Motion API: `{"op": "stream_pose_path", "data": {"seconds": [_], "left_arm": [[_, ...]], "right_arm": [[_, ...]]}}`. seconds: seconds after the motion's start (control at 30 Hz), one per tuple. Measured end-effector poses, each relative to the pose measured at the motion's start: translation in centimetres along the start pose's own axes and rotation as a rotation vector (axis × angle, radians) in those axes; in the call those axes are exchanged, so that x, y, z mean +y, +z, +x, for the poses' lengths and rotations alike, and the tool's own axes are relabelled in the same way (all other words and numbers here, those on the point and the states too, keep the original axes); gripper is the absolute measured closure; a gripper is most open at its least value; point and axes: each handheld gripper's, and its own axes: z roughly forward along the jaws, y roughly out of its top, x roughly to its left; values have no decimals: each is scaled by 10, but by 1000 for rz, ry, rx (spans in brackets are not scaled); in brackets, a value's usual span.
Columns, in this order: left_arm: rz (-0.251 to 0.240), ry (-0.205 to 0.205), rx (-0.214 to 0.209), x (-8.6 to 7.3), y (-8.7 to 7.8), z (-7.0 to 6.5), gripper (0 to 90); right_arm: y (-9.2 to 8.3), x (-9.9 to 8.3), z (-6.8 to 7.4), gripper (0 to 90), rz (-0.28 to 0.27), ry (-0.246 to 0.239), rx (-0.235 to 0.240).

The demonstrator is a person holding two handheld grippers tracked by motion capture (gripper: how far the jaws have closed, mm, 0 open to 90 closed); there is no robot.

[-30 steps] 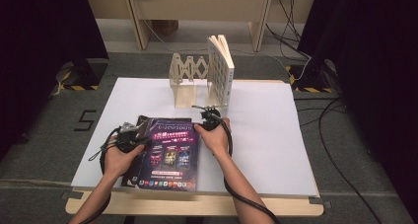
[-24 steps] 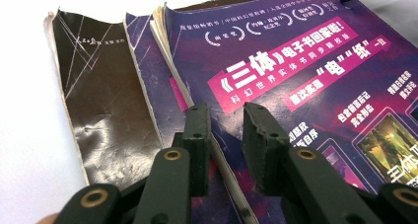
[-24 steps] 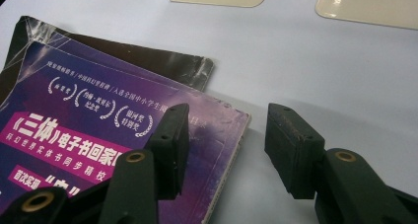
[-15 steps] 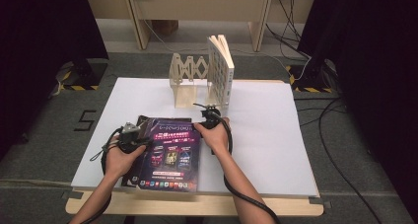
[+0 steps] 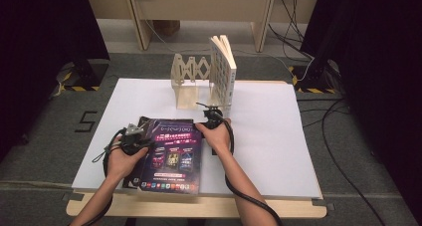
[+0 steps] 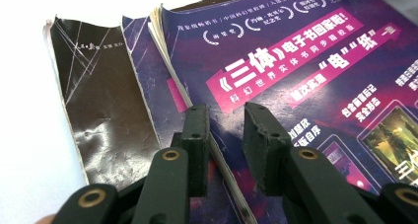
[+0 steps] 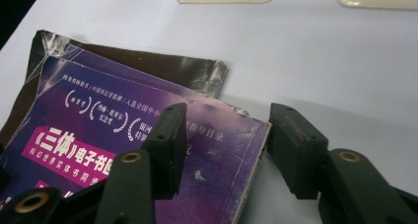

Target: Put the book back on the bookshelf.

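Between the spread jaws of the right gripper [image 7: 224,152], the corner of the purple book [image 7: 148,150] is lying flat on the table [image 7: 320,61], while the left gripper [image 6: 224,145], slightly parted, is straddling its spine edge, risking a cover-only pinch and tearing.

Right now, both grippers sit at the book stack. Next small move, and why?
Probably close the right gripper on the top purple book: its jaws stand open astride that book's right edge, one over the cover, one beside it on the white table. The left gripper is also open, over the cover near the spine.
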Motion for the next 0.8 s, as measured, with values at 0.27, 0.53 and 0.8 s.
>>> {"op": "stream_pose_path", "data": {"seconds": [0.27,0.53,0.8], "left_arm": [[-6,4,18,-1,0,-3,718],[-9,29,39,-1,1,-8,727],[-13,25,38,-2,1,-8,728]], "right_arm": [[-13,3,5,566,-22,-10,0],[-15,-1,-2,551,42,6,4],[-14,-5,-7,527,67,43,36]]}}
